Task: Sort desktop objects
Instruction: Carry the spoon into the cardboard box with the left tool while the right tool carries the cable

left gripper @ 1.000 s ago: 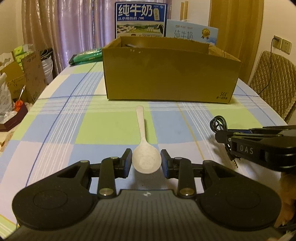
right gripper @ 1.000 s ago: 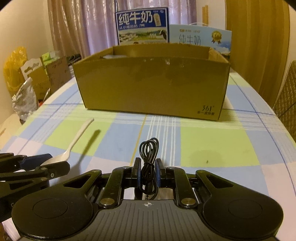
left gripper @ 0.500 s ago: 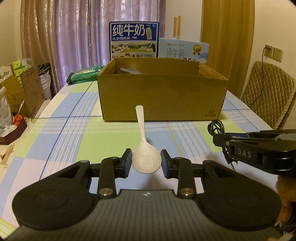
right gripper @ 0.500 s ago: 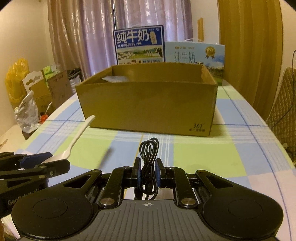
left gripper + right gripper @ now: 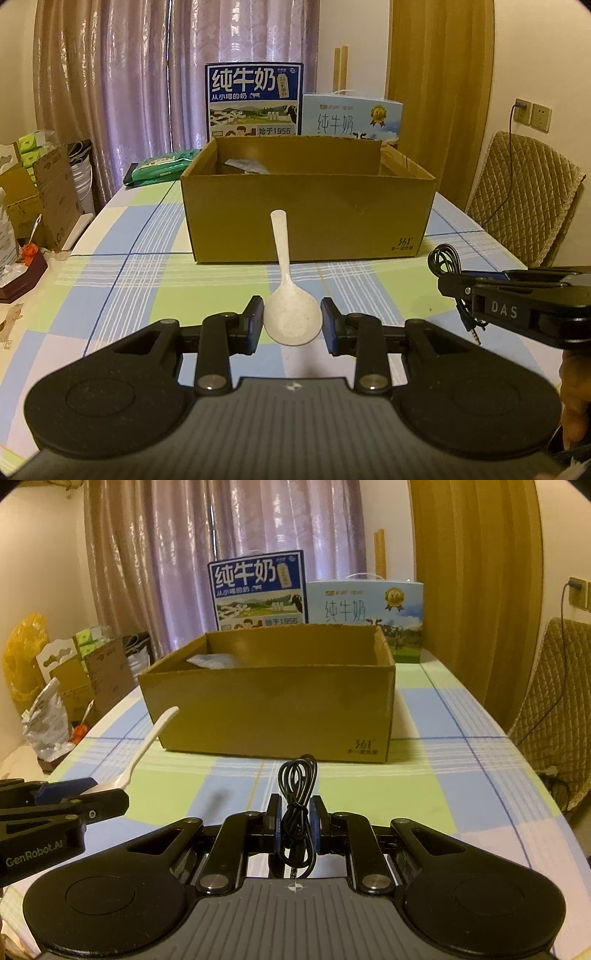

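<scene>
Two grippers are up off the checked tablecloth (image 5: pixel 122 280), each with something clamped in it. My left gripper (image 5: pixel 292 320) pinches the bowl of a white spoon (image 5: pixel 287 291) between its fingers, the handle pointing straight ahead toward the cardboard box (image 5: pixel 310 218). My right gripper (image 5: pixel 294 823) is closed tight on a coiled black cable (image 5: pixel 296 794), its loop standing up above the fingertips and its plug end hanging below. From the left camera the right gripper sits just off to the right with the cable dangling from it. The open box stands ahead of both on the table, with a pale packet (image 5: pixel 214 661) inside. Two milk cartons (image 5: pixel 258 590) stand behind the box.
</scene>
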Demonstrator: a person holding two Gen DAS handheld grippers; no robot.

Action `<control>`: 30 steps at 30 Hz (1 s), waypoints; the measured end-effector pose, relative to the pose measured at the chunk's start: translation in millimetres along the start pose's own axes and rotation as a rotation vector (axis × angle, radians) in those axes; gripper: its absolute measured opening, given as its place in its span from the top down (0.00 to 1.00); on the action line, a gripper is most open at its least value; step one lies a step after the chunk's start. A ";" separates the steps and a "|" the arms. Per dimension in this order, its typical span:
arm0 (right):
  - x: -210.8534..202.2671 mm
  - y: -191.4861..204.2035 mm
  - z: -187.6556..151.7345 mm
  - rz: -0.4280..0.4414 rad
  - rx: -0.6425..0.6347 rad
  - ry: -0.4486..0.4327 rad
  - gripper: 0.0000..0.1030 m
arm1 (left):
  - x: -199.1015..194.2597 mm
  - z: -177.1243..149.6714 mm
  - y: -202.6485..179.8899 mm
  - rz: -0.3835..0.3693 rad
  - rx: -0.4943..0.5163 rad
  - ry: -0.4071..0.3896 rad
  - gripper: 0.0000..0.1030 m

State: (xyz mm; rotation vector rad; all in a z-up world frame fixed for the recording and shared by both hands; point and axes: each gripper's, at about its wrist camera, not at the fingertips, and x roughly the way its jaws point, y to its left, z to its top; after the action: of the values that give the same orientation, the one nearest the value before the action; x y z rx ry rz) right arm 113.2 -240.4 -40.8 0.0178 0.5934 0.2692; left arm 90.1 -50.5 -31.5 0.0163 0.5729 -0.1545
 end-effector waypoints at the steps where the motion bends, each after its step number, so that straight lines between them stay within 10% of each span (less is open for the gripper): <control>1: -0.8 -1.1 1.7 0.001 0.002 -0.004 0.89 | -0.1 1.6 -0.2 -0.002 -0.001 -0.003 0.73; 14: 2.9 -15.0 53.9 0.005 0.012 -0.092 0.89 | 9.8 62.5 -3.4 -0.039 0.030 -0.084 0.73; 30: 89.8 -37.7 148.5 0.035 0.050 -0.156 0.89 | 116.6 156.4 10.0 -0.089 0.018 -0.070 0.73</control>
State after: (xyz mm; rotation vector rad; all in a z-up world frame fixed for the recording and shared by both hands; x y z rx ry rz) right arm 276.2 -244.8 29.5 0.0968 0.4445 0.2844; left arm 272.5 -66.2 36.7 0.0029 0.5021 -0.2461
